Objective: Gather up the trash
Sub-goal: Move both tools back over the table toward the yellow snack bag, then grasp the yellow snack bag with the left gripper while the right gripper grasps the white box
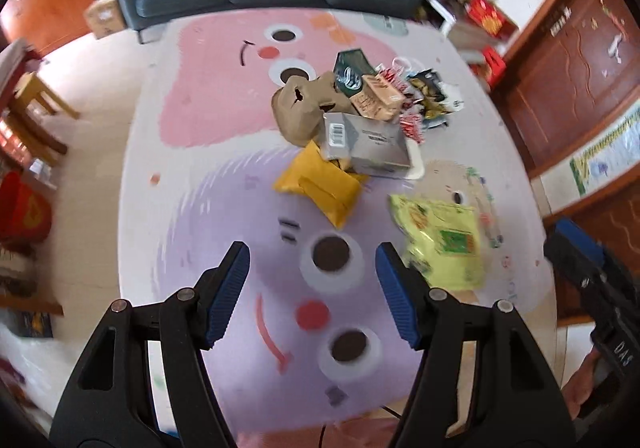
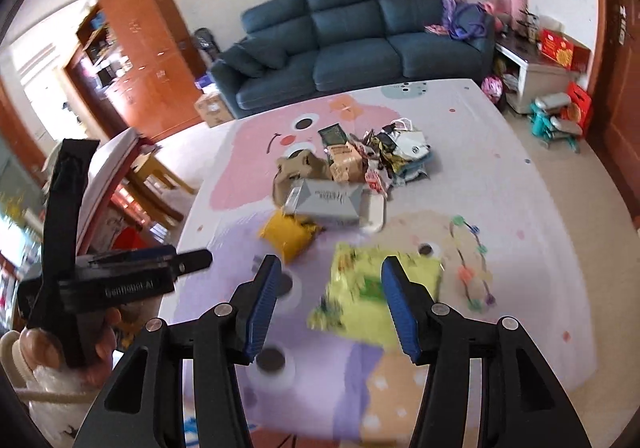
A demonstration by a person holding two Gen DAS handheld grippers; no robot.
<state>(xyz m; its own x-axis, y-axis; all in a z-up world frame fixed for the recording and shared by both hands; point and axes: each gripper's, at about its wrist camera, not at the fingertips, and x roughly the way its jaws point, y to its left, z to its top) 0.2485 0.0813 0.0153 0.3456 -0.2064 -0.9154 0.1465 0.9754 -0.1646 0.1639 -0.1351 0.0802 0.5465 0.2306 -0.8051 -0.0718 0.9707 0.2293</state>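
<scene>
trash (image 1: 352,115) heaped mid-mat (image 1: 200,175) | green bag (image 1: 444,240) nearer | left gripper (image 1: 312,288) jaws apart, empty | right gripper (image 2: 328,302) jaws apart, empty

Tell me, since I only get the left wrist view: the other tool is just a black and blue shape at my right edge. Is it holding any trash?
Observer: No. The right tool is open and empty. The yellow-green snack bag shows between its fingers, lying on the play mat.
Operator: Is there anything past that bag? It's all blur for me.
Observer: Yes, a string of small coloured pieces lies on the mat just right of the bag, apart from the trash pile.
</scene>
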